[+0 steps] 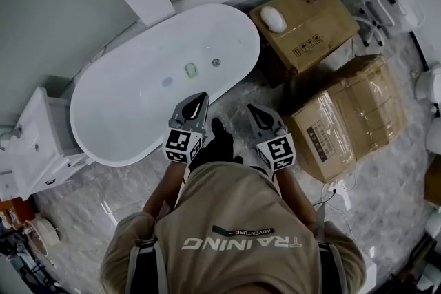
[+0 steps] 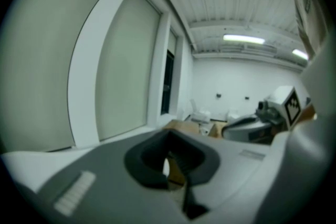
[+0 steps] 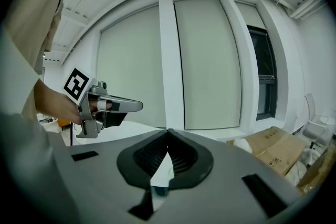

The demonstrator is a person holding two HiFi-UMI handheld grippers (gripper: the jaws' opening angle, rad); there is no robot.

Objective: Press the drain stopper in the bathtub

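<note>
Drain stopper (image 1: 216, 62) is sitting in the bottom of the white bathtub (image 1: 117, 127), towards the end nearer the cardboard boxes (image 1: 311, 27), just beside a small green object (image 1: 191, 69). The left tool (image 1: 201, 98) is hovering at the tub's near rim, its jaws resting together with nothing between them. The right tool (image 1: 253, 109) is hanging over the marble floor (image 1: 241, 87), its jaws also meeting at the tips, empty, both apart from the stopper
</note>
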